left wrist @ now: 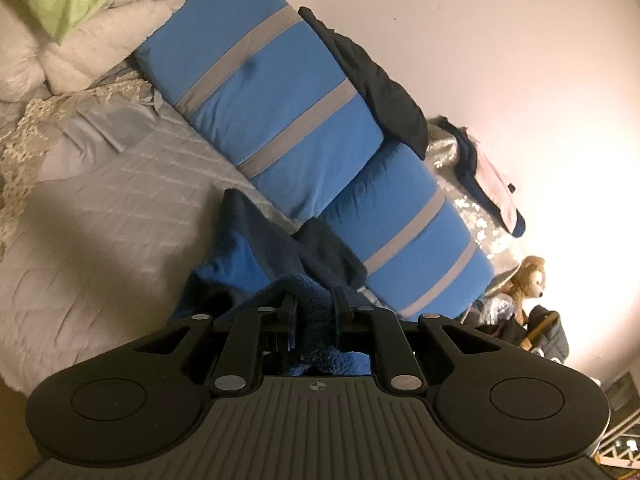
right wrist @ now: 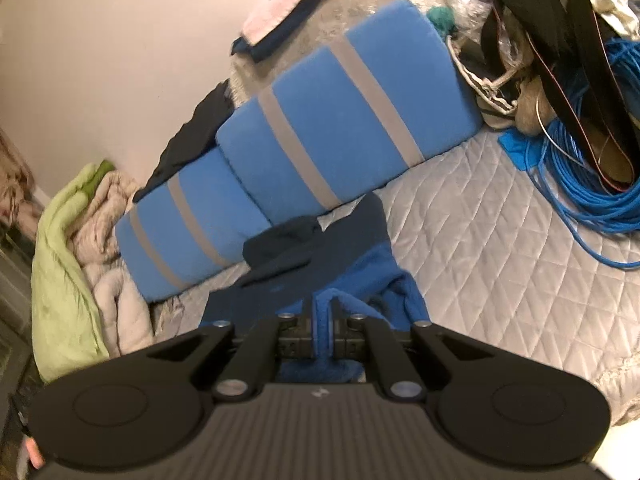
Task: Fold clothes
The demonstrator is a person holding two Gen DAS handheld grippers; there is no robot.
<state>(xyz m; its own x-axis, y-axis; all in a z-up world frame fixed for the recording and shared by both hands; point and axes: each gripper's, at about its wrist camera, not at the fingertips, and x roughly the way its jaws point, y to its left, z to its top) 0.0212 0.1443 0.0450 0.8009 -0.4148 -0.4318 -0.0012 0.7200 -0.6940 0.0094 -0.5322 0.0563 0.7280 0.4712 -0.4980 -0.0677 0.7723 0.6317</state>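
Presently both grippers are clamped on one blue fleece garment: left gripper with its fingers closed on a bunched fuzzy fold, right gripper pinching a thinner edge. Ahead of each gripper the garment hangs and drapes onto the grey quilted bed, navy panels showing beyond the brighter blue; further ahead lie striped blue cushions. Judged soft, light, limp, with a grippy pile and no stiffness, so it will sag between holds. Best taken at hems or corners, kept taut between the two grippers.
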